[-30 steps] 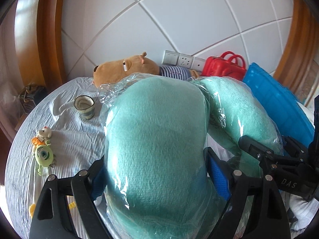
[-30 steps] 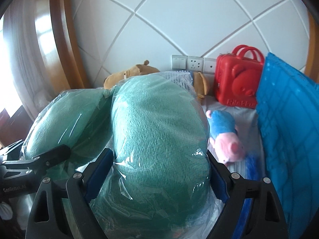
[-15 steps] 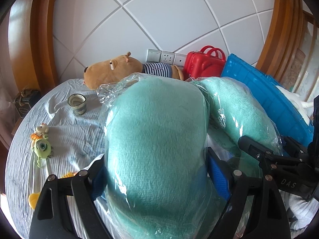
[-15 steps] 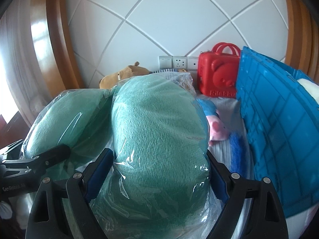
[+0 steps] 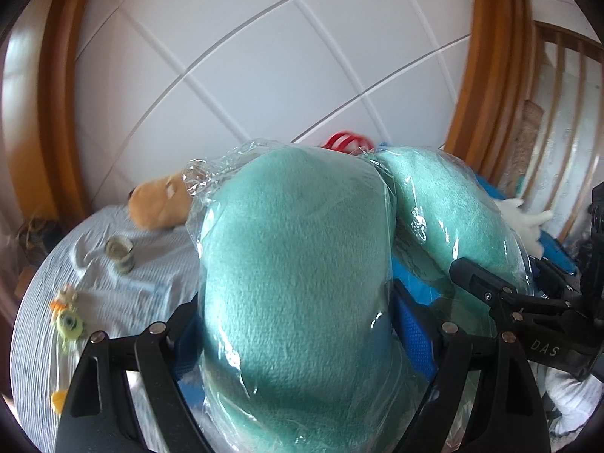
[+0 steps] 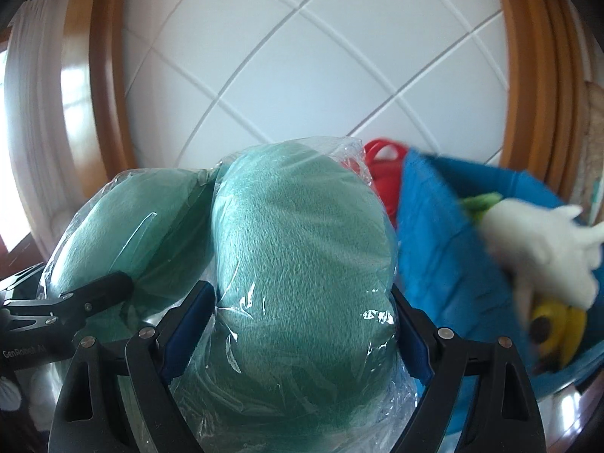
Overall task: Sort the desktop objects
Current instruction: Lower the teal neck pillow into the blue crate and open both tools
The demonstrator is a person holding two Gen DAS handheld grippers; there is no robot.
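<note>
Left gripper (image 5: 298,324): my jaws clamp one arm of the plastic-wrapped teal plush neck pillow (image 5: 294,283), frame centre
Right gripper (image 6: 302,324): clamps the other arm
Risk: slick wrap slipping; pillow snagging the blue crate (image 6: 453,264)

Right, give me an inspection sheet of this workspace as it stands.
Surface: wrinkled striped cloth over the table.
Job's things: plastic-wrapped teal neck pillow; blue crate holding a white plush and something yellow.
Clutter: brown plush, small cup, green toy, red case.
Grippers: left gripper and right gripper, each with jaws clamped on one lobe of the pillow.
Cables: nothing seen.
Surroundings: white tiled wall, wooden frame.
</note>
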